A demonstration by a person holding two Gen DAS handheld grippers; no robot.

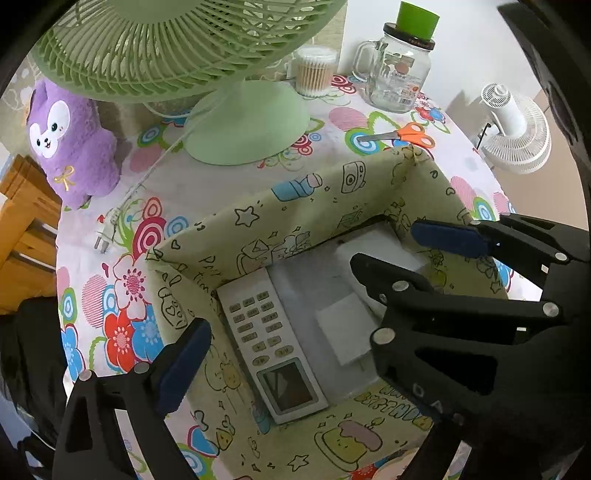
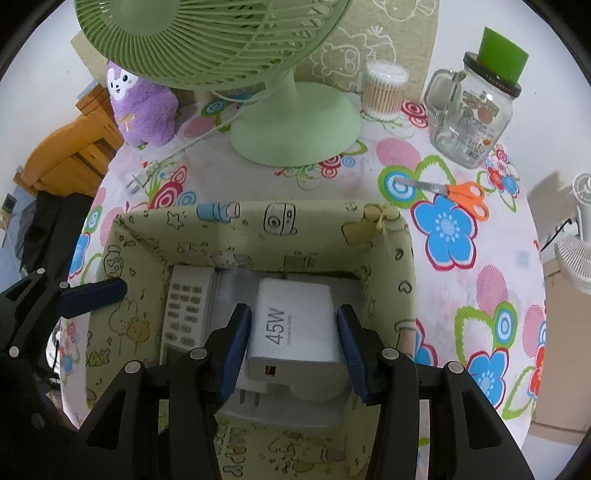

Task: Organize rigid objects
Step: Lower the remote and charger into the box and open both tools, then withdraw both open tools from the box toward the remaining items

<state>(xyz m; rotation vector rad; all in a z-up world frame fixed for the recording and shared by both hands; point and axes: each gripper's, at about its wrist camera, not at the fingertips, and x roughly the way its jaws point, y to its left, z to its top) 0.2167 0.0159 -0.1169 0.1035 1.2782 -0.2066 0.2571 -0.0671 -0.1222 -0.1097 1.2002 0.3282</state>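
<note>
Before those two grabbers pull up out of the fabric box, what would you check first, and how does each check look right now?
1. Remote control lying flat in the fabric box: ok.
2. Left gripper jaws wide, clear of the remote: ok.
3. 45W charger resting on the box floor: cannot tell.
4. Right gripper jaws off the charger: cannot tell; gaps look slim.
5. Orange scissors still outside the box: not ok.

Walls: plain white [image 2: 461, 14] — evenly lit.
Table: round, under a flowered tablecloth [image 2: 443, 280].
Furniture: wooden piece [image 2: 70, 155] at the left, beyond the table edge.
Floor side: white fan [image 1: 517, 129] at the right — standing off the table.
</note>
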